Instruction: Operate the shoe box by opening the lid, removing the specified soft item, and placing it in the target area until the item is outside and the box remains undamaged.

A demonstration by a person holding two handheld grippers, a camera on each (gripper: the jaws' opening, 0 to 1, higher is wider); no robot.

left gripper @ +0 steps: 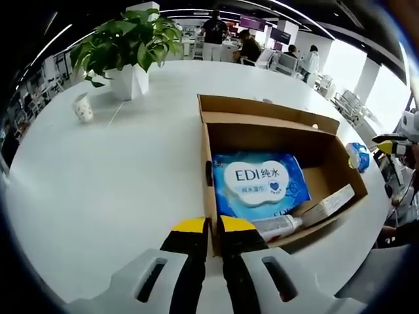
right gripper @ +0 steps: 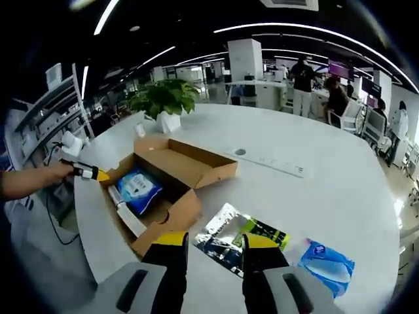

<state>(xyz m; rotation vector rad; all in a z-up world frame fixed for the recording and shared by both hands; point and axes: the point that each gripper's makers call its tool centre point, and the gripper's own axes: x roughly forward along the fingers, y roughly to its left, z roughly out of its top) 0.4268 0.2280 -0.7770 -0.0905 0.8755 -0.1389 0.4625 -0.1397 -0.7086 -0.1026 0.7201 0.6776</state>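
Wet-wipe pack (left gripper: 260,183), a soft, light, likely slippery pouch lying flat in the open shoe box (left gripper: 324,157) on the table (left gripper: 118,176), best pinched at an edge; left tool (left gripper: 207,226) clamps the box wall, right tool (right gripper: 211,241) released.

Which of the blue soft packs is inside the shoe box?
The EDI wipes pack lies inside the shoe box; the other blue pack sits out on the table.

Camera positions: two views, opposite sides of the open box (left gripper: 268,163).
Your left gripper view looks down closely at its near wall; your right gripper view faces it from farther across the table (right gripper: 314,190).
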